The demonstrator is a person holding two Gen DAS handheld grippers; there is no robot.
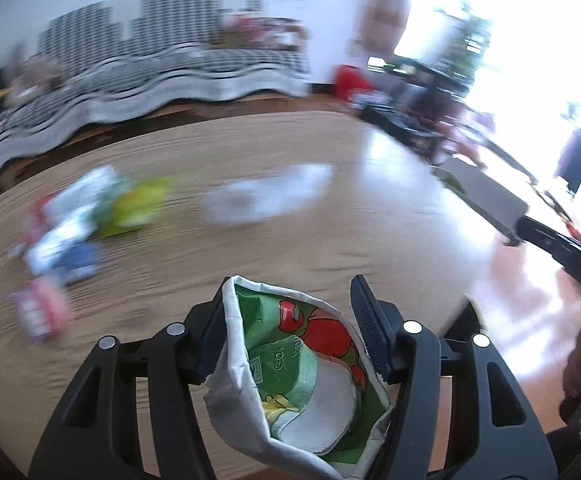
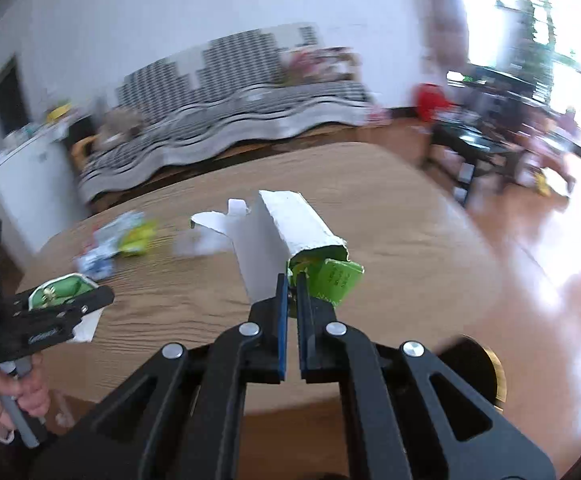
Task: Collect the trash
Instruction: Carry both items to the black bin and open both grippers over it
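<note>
While the left gripper (image 1: 290, 332) clamps a crumpled white-and-green paper wrapper (image 1: 302, 380) and the right gripper (image 2: 292, 280) is shut on a torn grey-and-green cardboard box (image 2: 290, 228), both hang over the near edge of the round wooden table (image 1: 330, 240). Beyond them, toward its far left side and nearer the left gripper, lies a blurred pile of colourful wrappers (image 1: 78, 216), its long axis unclear.

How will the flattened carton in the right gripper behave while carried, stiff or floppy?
Probably fairly stiff: the flattened carton sticks out straight from the shut right gripper, held only at one end. Likely light, being opened-out thin card. It may swing or slip, since the pads pinch just its torn green edge.
</note>
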